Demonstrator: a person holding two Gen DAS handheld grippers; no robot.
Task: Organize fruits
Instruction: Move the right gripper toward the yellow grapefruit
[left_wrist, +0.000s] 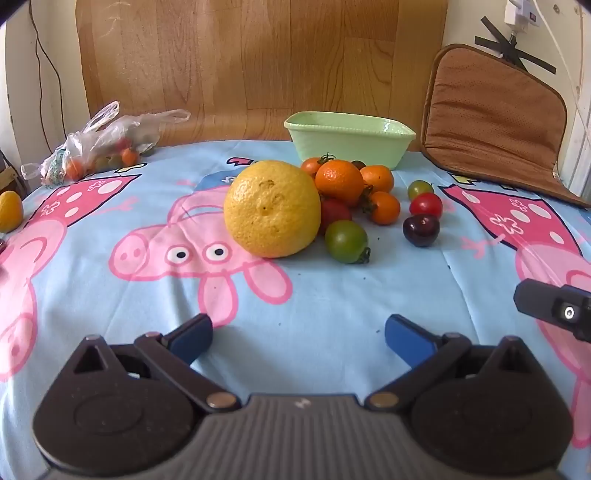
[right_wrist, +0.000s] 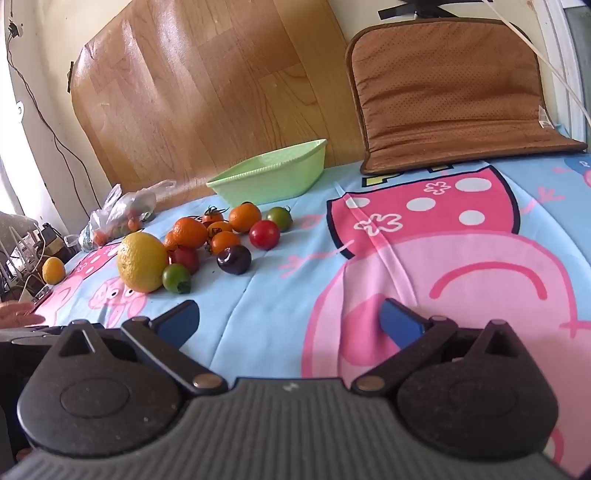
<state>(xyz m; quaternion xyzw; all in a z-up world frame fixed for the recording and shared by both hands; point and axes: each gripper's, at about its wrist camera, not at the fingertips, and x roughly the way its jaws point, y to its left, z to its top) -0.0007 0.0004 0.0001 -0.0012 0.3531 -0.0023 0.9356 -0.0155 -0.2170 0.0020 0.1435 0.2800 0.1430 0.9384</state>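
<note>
A large yellow citrus lies on the blue cartoon cloth, with tangerines, red, green and orange tomatoes and a dark plum clustered beside it. A pale green bowl stands empty behind them. My left gripper is open and empty, short of the citrus. My right gripper is open and empty, to the right of the pile; part of it shows in the left wrist view.
A plastic bag with small fruits lies at the back left. A small yellow fruit sits at the left edge. A brown cushion leans at the back right. A wooden board stands behind.
</note>
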